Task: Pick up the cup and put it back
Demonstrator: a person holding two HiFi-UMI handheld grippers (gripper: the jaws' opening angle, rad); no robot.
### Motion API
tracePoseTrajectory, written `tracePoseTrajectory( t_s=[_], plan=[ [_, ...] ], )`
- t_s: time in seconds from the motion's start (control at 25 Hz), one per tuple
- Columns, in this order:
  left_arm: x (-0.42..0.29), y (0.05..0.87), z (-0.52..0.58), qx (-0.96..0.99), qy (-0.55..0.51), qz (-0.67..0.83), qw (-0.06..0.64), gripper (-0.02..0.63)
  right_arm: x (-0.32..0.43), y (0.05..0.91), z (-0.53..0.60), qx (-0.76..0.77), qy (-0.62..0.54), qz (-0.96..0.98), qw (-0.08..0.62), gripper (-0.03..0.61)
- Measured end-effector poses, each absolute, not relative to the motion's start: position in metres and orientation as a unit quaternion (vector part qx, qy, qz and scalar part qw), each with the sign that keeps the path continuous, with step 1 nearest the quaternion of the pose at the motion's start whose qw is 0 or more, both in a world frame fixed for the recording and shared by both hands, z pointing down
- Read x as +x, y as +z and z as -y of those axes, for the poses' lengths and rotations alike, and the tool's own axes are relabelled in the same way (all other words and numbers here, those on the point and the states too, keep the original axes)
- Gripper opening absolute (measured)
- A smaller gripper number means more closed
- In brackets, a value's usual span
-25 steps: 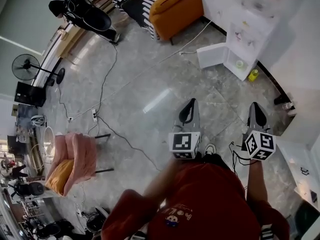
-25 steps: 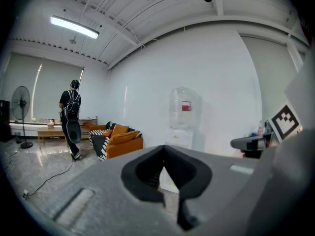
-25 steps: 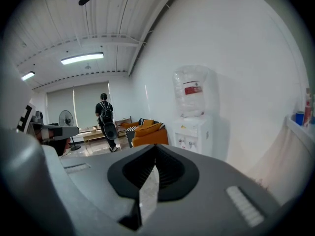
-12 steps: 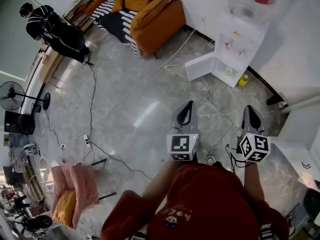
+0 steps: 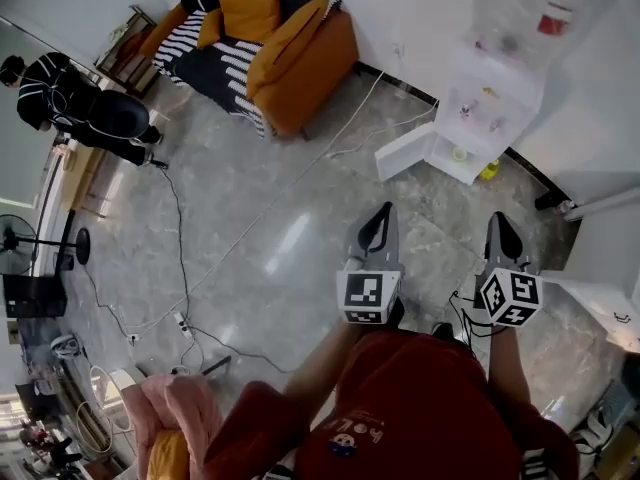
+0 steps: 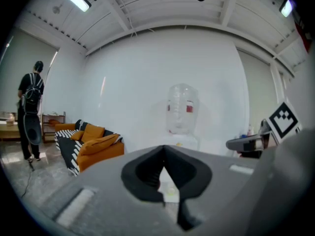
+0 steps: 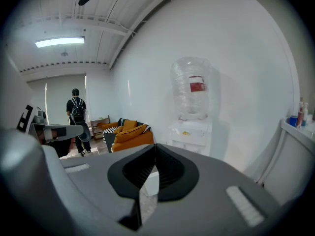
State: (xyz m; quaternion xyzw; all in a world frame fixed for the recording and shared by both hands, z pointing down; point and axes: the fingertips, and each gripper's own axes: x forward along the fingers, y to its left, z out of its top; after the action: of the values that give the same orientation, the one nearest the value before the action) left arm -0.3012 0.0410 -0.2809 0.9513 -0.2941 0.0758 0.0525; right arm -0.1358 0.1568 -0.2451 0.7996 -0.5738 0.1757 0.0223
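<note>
The left gripper (image 5: 383, 210) and the right gripper (image 5: 499, 220) are hovering low in the frame, both with jaws pressed together on nothing, while at upper right one water bottle (image 7: 193, 90) is showing one red label (image 7: 197, 86) too blurred to read, and what may be the cup (image 5: 459, 154) is sitting in the open lower compartment of the dispenser (image 5: 490, 78).
</note>
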Motion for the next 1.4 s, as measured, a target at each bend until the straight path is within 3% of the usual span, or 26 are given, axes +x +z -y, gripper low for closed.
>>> tracePoseTrajectory(
  t_s=[0.32, 0.56, 1.4],
  plan=[
    [-0.314, -0.258, 0.039, 0.957, 0.091, 0.267, 0.076, 0.000, -0.156, -0.248, -0.094, 0.811, 0.170, 0.558, 0.044, 0.002],
    [-0.283, -0.245, 0.051, 0.964, 0.109, 0.234, 0.069, 0.000, -0.130, -0.242, -0.096, 0.832, 0.174, 0.526, 0.042, 0.002],
    [-0.037, -0.267, 0.012, 0.982, 0.094, 0.160, 0.021, 0.000, 0.086, -0.225, -0.147, 0.868, 0.181, 0.462, -0.028, 0.002]
  ],
)
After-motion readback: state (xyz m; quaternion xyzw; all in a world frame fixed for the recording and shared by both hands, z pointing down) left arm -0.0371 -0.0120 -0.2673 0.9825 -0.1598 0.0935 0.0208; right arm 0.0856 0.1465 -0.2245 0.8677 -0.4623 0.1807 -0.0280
